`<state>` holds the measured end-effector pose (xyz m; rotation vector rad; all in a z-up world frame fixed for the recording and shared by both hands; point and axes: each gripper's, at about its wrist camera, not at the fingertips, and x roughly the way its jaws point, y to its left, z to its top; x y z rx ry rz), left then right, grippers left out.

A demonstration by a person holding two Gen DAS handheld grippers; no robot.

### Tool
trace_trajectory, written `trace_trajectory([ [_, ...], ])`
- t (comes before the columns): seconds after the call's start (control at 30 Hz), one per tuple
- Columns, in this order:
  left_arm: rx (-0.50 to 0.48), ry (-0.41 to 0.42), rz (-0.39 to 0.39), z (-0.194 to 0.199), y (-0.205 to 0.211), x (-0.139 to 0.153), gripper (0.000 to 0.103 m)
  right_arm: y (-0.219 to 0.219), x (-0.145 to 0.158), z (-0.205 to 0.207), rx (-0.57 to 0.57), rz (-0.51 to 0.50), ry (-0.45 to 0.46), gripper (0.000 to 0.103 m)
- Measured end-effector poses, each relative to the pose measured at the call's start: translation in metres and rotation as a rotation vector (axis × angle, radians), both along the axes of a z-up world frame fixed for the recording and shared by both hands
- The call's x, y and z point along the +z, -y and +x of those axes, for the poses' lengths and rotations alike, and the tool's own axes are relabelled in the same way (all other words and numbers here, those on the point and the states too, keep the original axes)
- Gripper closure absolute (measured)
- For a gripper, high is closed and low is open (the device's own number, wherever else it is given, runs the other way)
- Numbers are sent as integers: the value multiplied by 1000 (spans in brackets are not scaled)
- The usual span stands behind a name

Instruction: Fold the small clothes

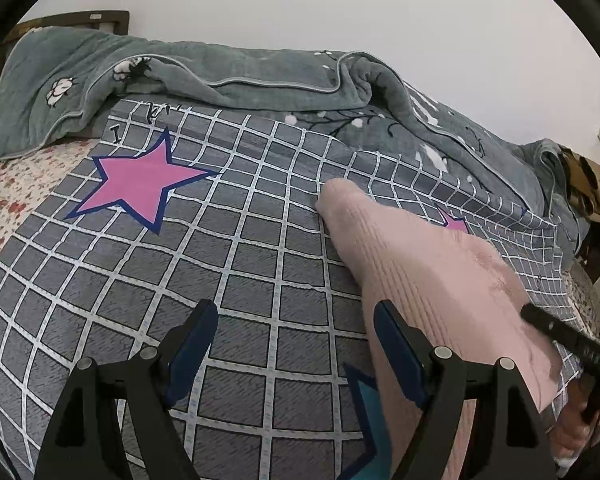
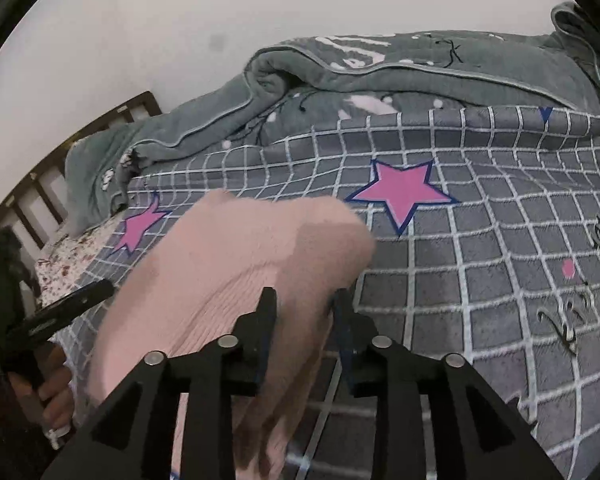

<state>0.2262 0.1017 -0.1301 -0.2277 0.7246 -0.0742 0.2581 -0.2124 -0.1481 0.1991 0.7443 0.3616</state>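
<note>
On the near part of the bed, a pink ribbed garment (image 1: 428, 264) is seen lying over the grey checked sheet (image 1: 240, 248), its rounded far end reaching toward the middle of the bed. The left gripper (image 1: 296, 340) is held above the sheet with its jaws spread wide and nothing between them; the garment lies just beside its right finger. The right gripper (image 2: 306, 312) is found at the garment's near right edge, jaws narrowly parted with pink cloth blurred between them; whether the pads press on it cannot be told. A hand (image 2: 54, 396) is noted at the near edge of the bed. Farther out, pink stars (image 1: 138, 182) are printed on the sheet. Along the far edge, a rumpled grey-green blanket (image 1: 236, 68) is bunched against the wall.
</note>
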Motion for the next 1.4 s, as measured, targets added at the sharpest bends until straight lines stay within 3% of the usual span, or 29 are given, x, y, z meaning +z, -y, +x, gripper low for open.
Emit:
trace_trajectory([
  [0.07, 2, 3, -9, -1, 0, 0, 24, -3, -3, -4, -5, -2, -5, 74],
  [0.1, 1, 5, -11, -2, 0, 0, 24, -5, -4, -6, -6, -14, 4, 79],
  [0.13, 0, 5, -9, -2, 0, 0, 24, -6, -4, -7, -4, -27, 14, 94],
  [0.23, -4, 9, -7, -5, 3, 0, 24, 3, 6, -16, -21, -2, 85, 94],
  [0.3, -13, 5, -16, -6, 5, 0, 24, 5, 7, -14, -21, 5, 76, 94],
  [0.4, -30, -5, -24, -7, 10, -2, 24, -8, -10, -6, -1, -79, -17, 89],
  [0.5, -47, 2, -23, -12, 16, 0, 24, -7, -3, -16, -17, -70, -2, 86],
  [0.63, -71, 15, -31, -23, 23, 0, 23, -5, 15, -42, 28, -8, 67, 59],
  [0.9, -138, 11, -84, -41, 35, -3, 23, -20, -4, -71, 109, 8, 48, 59],
  [0.93, -141, 13, -75, -42, 38, -4, 23, -22, -7, -71, 114, 1, 48, 62],
  [1.0, -152, 13, -64, -44, 44, -5, 23, -22, -12, -72, 108, 6, 41, 80],
  [1.03, -155, 12, -62, -45, 46, -5, 23, -21, -15, -69, 117, 28, 14, 98],
  [1.13, -153, 27, -55, -47, 48, -3, 23, -8, -3, -73, 104, 70, 64, 98],
  [1.2, -154, 31, -46, -48, 49, -2, 23, -5, 4, -76, 106, 43, 98, 98],
  [1.4, -157, 17, -30, -46, 54, -4, 23, -11, -23, -59, 97, -34, -16, 96],
])
